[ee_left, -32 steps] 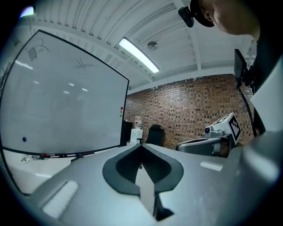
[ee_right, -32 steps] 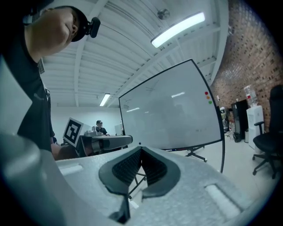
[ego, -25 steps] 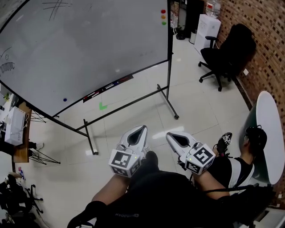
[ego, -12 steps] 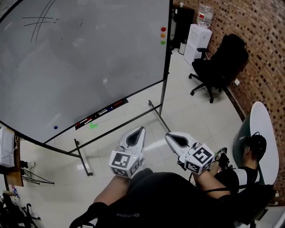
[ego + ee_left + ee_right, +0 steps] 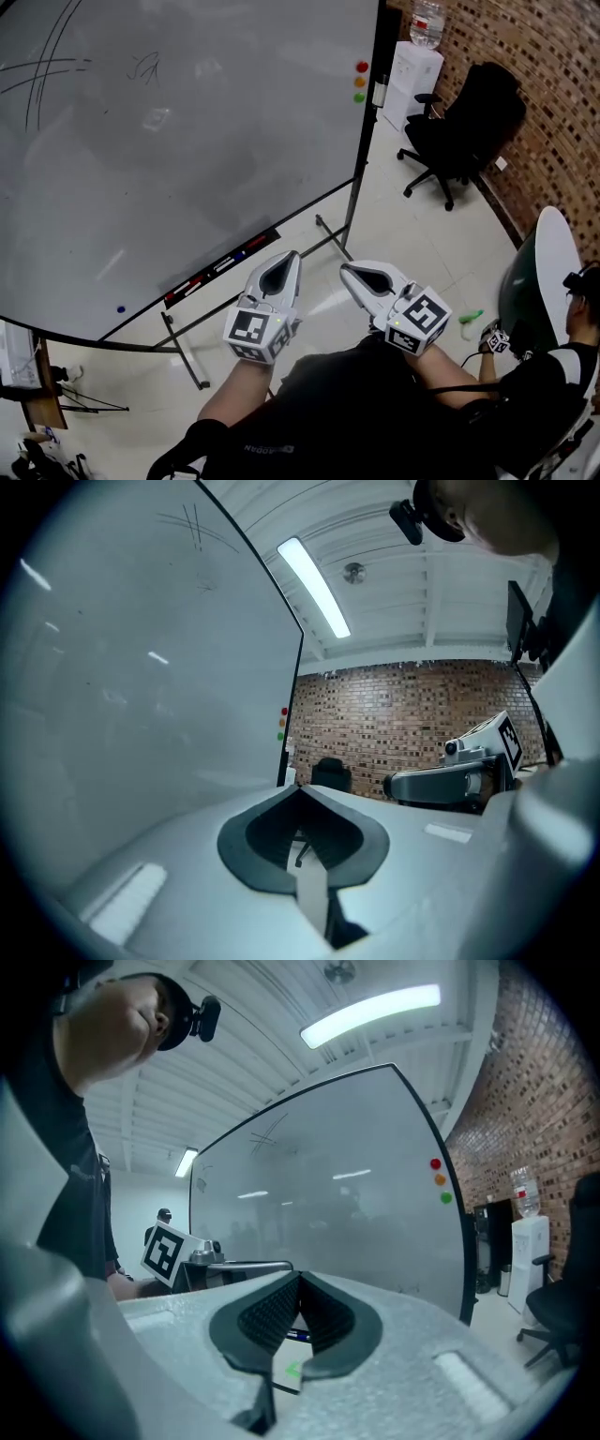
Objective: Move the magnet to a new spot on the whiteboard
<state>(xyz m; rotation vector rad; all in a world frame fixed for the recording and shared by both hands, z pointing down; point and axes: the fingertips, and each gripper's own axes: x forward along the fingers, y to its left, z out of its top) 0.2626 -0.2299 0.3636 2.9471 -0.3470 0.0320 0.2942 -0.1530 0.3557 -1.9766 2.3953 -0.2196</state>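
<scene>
A big whiteboard (image 5: 187, 141) on a wheeled stand fills the upper left of the head view. Three round magnets sit in a column near its right edge: red (image 5: 362, 67), orange (image 5: 360, 82) and green (image 5: 358, 97). A small blue magnet (image 5: 120, 308) sits low on the left. My left gripper (image 5: 292, 255) and right gripper (image 5: 345, 269) are held side by side, level, short of the board's lower rail, pointing towards it. Both are shut and empty. The three magnets also show in the right gripper view, the red one (image 5: 435, 1163) uppermost, far from the right gripper (image 5: 300, 1274).
The marker tray (image 5: 225, 267) runs along the board's lower edge, and the stand's feet (image 5: 187, 361) reach out over the tiled floor. A black office chair (image 5: 464, 122), a water dispenser (image 5: 412, 70) and a brick wall (image 5: 553, 112) stand right. A person (image 5: 553, 375) sits at a round table (image 5: 553, 272).
The whiteboard has grown larger and nearer in the head view. Both grippers have come towards it together, still side by side with their jaws closed.
</scene>
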